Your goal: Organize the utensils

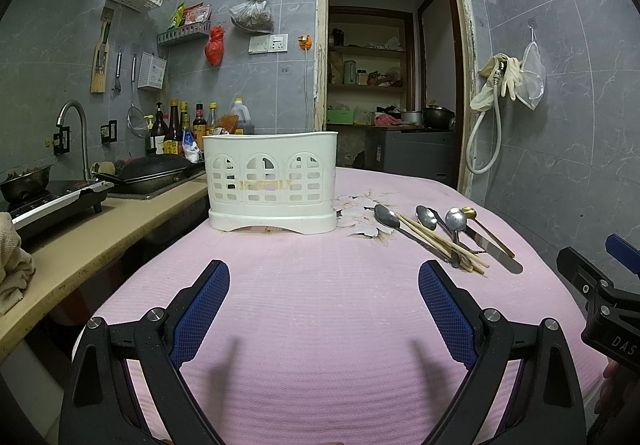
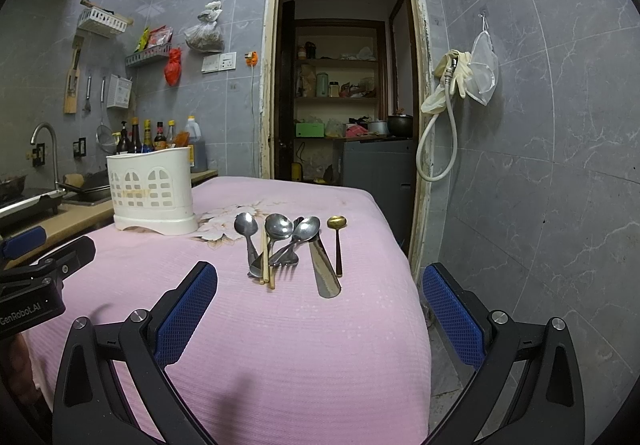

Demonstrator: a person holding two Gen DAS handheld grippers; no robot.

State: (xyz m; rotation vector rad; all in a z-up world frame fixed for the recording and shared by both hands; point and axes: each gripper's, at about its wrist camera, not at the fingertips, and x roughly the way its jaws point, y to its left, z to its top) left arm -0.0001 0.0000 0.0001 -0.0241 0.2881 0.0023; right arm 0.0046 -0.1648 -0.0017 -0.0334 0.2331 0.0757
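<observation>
Starting empty: your left gripper point(image 1: 324, 277) and right gripper point(image 2: 320, 281) gape wide. Take the gold spoon point(image 2: 338, 241) first; it lies apart, then drop it in the white caddy point(image 2: 152, 189).

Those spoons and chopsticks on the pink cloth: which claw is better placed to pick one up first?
Probably the right claw: open, with the utensil pile straight ahead. The left claw, also open, faces the white caddy, with the utensils off to its right.
</observation>
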